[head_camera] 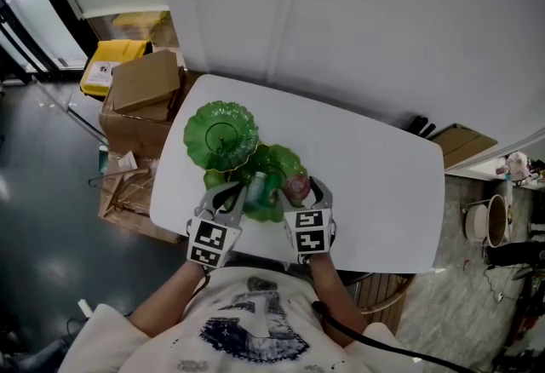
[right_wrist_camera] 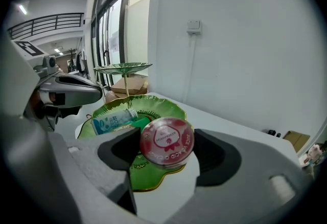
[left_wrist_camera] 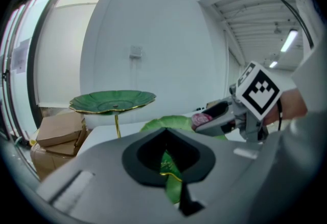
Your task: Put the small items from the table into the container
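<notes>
One white table (head_camera: 375, 184), boxes (head_camera: 145, 83) beside, dark floor (head_camera: 43, 192), maybe wet

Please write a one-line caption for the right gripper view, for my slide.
Right gripper holding a red-lidded round cup over a green leaf-shaped dish in which a blue tube lies.

There is 1 white table (head_camera: 383, 192) with 2 green dishes: 1 raised dish (head_camera: 221, 134) left of centre and 1 low dish (head_camera: 277, 165) below it. Small items: 1 red tin (right_wrist_camera: 167, 141), 1 blue tube (right_wrist_camera: 113, 120).

Left hand-held gripper (head_camera: 232, 191), right hand-held gripper (head_camera: 305, 189): grey; white printed T-shirt (head_camera: 247, 324).
</notes>
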Action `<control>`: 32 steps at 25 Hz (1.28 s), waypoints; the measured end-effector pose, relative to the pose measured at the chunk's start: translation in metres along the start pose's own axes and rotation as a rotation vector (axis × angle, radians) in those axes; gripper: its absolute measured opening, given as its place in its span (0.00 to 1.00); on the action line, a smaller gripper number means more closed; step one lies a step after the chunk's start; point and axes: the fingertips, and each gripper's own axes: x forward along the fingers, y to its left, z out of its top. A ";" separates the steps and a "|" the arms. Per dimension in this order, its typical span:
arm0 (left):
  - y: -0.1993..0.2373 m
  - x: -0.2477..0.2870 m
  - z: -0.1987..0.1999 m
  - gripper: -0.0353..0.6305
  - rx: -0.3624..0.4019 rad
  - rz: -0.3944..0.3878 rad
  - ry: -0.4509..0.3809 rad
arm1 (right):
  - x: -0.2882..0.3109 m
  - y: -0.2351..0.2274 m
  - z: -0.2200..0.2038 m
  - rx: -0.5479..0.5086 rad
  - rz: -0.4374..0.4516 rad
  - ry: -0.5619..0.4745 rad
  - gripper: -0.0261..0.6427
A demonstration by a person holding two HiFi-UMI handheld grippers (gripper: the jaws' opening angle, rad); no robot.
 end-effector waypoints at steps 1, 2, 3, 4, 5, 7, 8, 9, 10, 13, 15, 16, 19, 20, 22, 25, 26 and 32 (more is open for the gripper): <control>0.000 0.000 0.000 0.04 0.000 0.000 -0.001 | 0.000 0.000 0.000 0.000 0.002 0.001 0.52; 0.000 0.000 0.001 0.04 -0.002 0.000 -0.002 | 0.000 0.000 0.000 -0.002 0.004 0.003 0.52; 0.000 0.000 0.001 0.04 -0.003 0.000 -0.003 | 0.001 0.001 -0.001 -0.005 0.006 0.005 0.52; 0.000 0.000 0.001 0.04 -0.005 0.000 -0.003 | 0.001 0.002 0.000 -0.009 0.007 0.007 0.52; 0.000 0.000 0.001 0.04 -0.006 -0.001 -0.003 | 0.001 0.003 0.000 -0.014 0.008 0.009 0.52; 0.001 -0.001 0.001 0.04 -0.007 -0.002 -0.002 | 0.001 0.005 -0.001 -0.020 0.009 0.012 0.52; 0.001 -0.001 0.000 0.04 -0.007 -0.002 -0.001 | 0.001 0.005 -0.001 -0.022 0.009 0.013 0.52; 0.001 -0.001 0.000 0.04 -0.007 -0.001 0.000 | 0.002 0.006 -0.002 -0.023 0.010 0.013 0.52; 0.001 -0.001 -0.001 0.04 -0.007 -0.001 0.000 | 0.002 0.007 -0.002 -0.023 0.011 0.011 0.52; 0.001 -0.002 -0.001 0.04 -0.006 0.000 -0.001 | 0.001 0.007 0.000 -0.020 0.007 -0.001 0.52; 0.001 -0.004 -0.002 0.04 -0.006 0.000 -0.001 | -0.001 0.008 0.002 -0.019 0.003 -0.013 0.52; 0.001 -0.005 -0.002 0.04 -0.006 0.000 -0.001 | -0.002 0.008 0.004 -0.017 0.002 -0.019 0.52; 0.002 -0.010 -0.003 0.04 -0.008 0.002 0.000 | -0.005 0.009 0.007 -0.004 -0.003 -0.037 0.52; 0.003 -0.012 -0.004 0.04 -0.008 0.002 0.001 | -0.006 0.009 0.007 0.004 -0.006 -0.044 0.52; 0.004 -0.015 -0.006 0.04 -0.007 0.004 0.001 | -0.007 0.009 0.006 0.022 -0.014 -0.062 0.52; 0.006 -0.021 -0.008 0.04 0.001 0.003 0.003 | -0.012 0.010 0.007 0.053 -0.025 -0.089 0.52; 0.006 -0.023 -0.009 0.04 0.004 0.002 0.003 | -0.013 0.011 0.007 0.061 -0.030 -0.095 0.52; 0.009 -0.036 -0.012 0.04 0.015 -0.020 -0.010 | -0.026 0.019 0.012 0.098 -0.067 -0.149 0.52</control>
